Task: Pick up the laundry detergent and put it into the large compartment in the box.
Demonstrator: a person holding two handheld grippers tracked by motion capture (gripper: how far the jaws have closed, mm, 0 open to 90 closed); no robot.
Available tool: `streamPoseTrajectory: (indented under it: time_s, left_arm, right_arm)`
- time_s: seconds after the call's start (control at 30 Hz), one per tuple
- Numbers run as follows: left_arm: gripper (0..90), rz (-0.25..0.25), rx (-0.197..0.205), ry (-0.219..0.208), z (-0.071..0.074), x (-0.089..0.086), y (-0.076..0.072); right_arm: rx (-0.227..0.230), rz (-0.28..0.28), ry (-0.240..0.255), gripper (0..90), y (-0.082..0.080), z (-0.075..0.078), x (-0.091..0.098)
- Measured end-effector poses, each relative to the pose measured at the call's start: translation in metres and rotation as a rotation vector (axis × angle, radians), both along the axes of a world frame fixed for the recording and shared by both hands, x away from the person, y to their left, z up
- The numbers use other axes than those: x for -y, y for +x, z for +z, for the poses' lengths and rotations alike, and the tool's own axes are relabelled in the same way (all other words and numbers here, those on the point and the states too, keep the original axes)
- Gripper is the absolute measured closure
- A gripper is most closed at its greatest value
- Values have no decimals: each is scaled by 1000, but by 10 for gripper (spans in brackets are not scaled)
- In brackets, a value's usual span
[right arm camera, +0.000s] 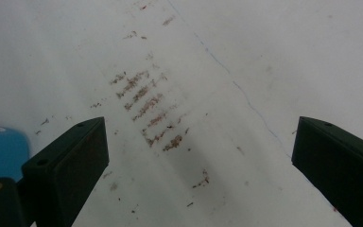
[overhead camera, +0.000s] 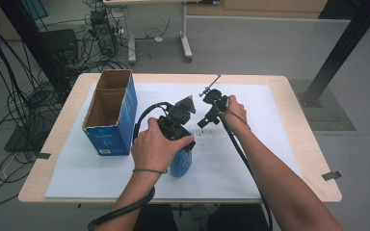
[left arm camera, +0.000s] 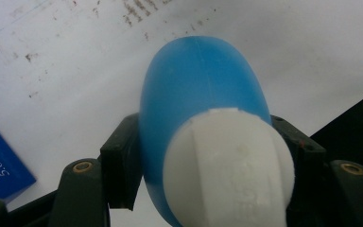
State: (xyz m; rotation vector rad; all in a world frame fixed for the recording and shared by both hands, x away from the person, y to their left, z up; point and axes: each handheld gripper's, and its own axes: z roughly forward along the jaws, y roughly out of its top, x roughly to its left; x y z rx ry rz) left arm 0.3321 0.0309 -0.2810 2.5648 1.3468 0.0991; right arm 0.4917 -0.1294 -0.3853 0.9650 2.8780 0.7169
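A blue bottle (left arm camera: 194,85) with a white cap (left arm camera: 229,165) stands on the white sheet (overhead camera: 250,159), near the table's front middle. My left gripper (overhead camera: 176,127) comes down on it from above, and both black pads (left arm camera: 120,170) press the bottle's sides just under the cap. In the high view the bottle (overhead camera: 180,163) shows below the left hand. My right gripper (overhead camera: 212,110) hovers over the sheet to the right of the bottle, jaws wide apart with nothing between them. In the right gripper view the bottle (right arm camera: 2,151) peeks in at the left edge.
An open blue cardboard box (overhead camera: 112,113) stands on the left part of the table. Brown smudges (right arm camera: 149,111) mark the sheet under the right gripper. Cables trail from both grippers toward the table's front edge. Black frame posts stand beyond the table.
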Motion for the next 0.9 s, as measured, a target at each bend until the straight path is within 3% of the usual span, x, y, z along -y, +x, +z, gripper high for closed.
streamPoseTrajectory:
  time_s: [0.9]
  left_arm:
    - [370,3,-1,9,0,1,0]
  right_arm:
    - [3,-5,-3,40,0,1,2]
